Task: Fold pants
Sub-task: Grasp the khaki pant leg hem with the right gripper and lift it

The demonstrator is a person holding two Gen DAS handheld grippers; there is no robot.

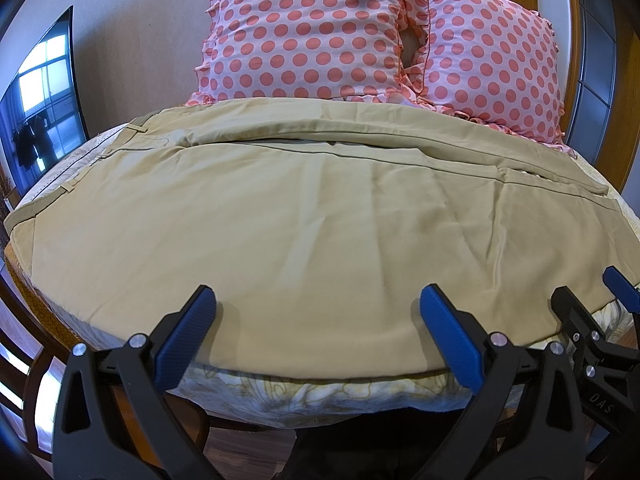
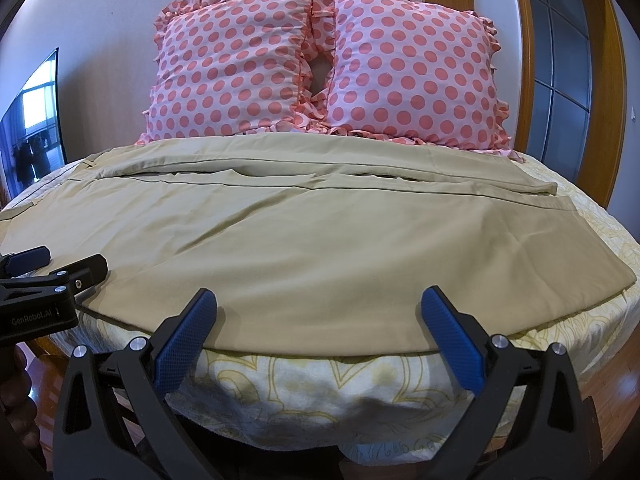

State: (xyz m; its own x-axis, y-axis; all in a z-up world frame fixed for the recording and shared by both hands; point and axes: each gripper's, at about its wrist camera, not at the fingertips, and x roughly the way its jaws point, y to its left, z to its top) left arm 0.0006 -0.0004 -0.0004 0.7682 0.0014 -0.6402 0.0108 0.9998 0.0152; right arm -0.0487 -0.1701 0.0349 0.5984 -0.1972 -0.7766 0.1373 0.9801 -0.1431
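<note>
Tan pants (image 1: 304, 216) lie spread flat across the bed, waistband at the left, legs running right; they also show in the right wrist view (image 2: 304, 236). My left gripper (image 1: 318, 304) is open and empty, just above the pants' near edge. My right gripper (image 2: 318, 306) is open and empty above the near edge, further right. The right gripper's fingers (image 1: 576, 308) show at the right of the left wrist view. The left gripper's fingers (image 2: 86, 266) show at the left of the right wrist view.
Two pink polka-dot pillows (image 1: 312, 32) (image 2: 416, 72) stand at the head of the bed behind the pants. The yellow patterned bedsheet (image 2: 320, 384) hangs over the near edge. A dark TV screen (image 1: 36, 92) stands at the left. A wooden door frame (image 2: 536, 60) is at the right.
</note>
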